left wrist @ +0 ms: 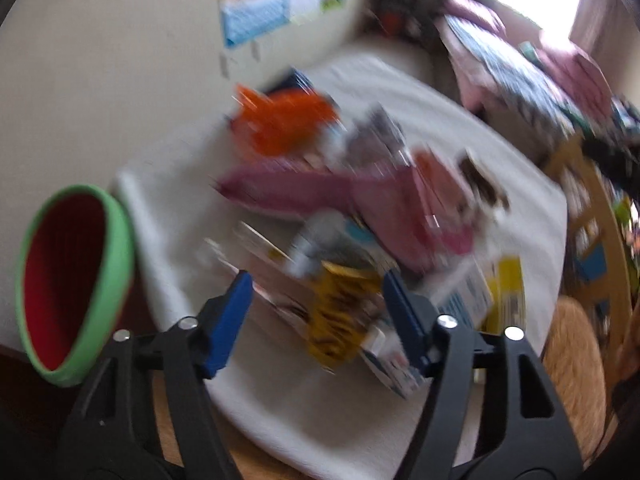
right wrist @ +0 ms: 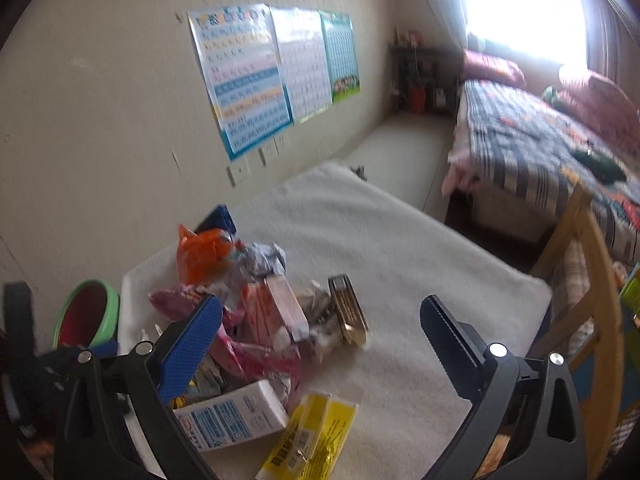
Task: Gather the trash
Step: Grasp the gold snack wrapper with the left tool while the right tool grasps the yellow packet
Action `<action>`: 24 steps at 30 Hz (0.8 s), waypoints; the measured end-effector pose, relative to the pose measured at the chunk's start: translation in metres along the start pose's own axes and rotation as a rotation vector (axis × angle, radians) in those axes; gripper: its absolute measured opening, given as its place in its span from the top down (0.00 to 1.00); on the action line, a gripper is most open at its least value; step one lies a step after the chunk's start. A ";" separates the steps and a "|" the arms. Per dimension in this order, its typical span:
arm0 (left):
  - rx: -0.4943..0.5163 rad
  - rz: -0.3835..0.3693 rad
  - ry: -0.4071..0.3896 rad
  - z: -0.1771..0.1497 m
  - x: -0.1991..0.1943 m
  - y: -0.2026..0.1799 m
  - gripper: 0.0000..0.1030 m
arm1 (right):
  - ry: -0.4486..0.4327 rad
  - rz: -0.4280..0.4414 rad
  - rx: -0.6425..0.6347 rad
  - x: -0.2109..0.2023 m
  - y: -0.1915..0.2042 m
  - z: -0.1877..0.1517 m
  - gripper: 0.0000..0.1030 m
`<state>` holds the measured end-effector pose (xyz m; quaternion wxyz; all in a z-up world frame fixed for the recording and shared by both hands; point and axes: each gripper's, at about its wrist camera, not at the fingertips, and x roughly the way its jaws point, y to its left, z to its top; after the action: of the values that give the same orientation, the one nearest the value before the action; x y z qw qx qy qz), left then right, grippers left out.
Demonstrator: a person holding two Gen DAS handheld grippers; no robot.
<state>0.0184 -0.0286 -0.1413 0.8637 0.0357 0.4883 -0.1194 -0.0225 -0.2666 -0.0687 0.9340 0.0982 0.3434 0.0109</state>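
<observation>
A heap of trash lies on the white cloth-covered table (right wrist: 400,248): an orange bag (right wrist: 204,256), pink wrappers (right wrist: 256,356), a gold box (right wrist: 348,308), a white and blue carton (right wrist: 232,416) and yellow packets (right wrist: 316,436). The left wrist view is blurred. In it my left gripper (left wrist: 320,316) hangs low over the heap with a yellow and black wrapper (left wrist: 340,312) between its blue pads, and I see no pad pressing on it. My right gripper (right wrist: 320,344) stands wide open above the carton and yellow packets, holding nothing. A bin with a green rim (left wrist: 120,248) and red inside stands left of the table.
A wooden chair (right wrist: 592,280) stands at the table's right edge. Beyond it is a bed with a striped quilt (right wrist: 540,140). Posters (right wrist: 248,80) hang on the wall behind the table. The cloth's far right half (right wrist: 420,280) carries no trash.
</observation>
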 end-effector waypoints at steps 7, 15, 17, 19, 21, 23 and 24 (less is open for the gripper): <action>0.005 -0.055 0.079 -0.008 0.026 -0.006 0.64 | 0.096 0.081 0.019 0.013 -0.006 -0.008 0.07; -0.059 -0.069 -0.047 0.008 -0.011 0.012 0.73 | 0.295 0.120 0.040 0.034 -0.007 -0.046 0.07; -0.064 -0.067 -0.080 0.012 -0.020 0.014 0.73 | 0.352 0.124 0.048 0.040 -0.008 -0.059 0.07; -0.064 -0.058 -0.105 0.015 -0.028 0.016 0.73 | 0.412 0.133 0.058 0.047 -0.008 -0.072 0.07; -0.076 -0.060 -0.117 0.017 -0.032 0.019 0.73 | 0.476 0.166 0.097 0.055 -0.011 -0.085 0.17; -0.084 -0.059 -0.119 0.017 -0.032 0.019 0.73 | 0.525 0.193 0.142 0.063 -0.016 -0.094 0.34; -0.085 -0.057 -0.119 0.016 -0.032 0.020 0.73 | 0.543 0.206 0.172 0.065 -0.020 -0.097 0.51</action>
<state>0.0205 -0.0065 -0.1066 0.8882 -0.0221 0.4416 -0.1248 -0.0360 -0.2638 -0.1863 0.7903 0.2050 0.5683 0.1024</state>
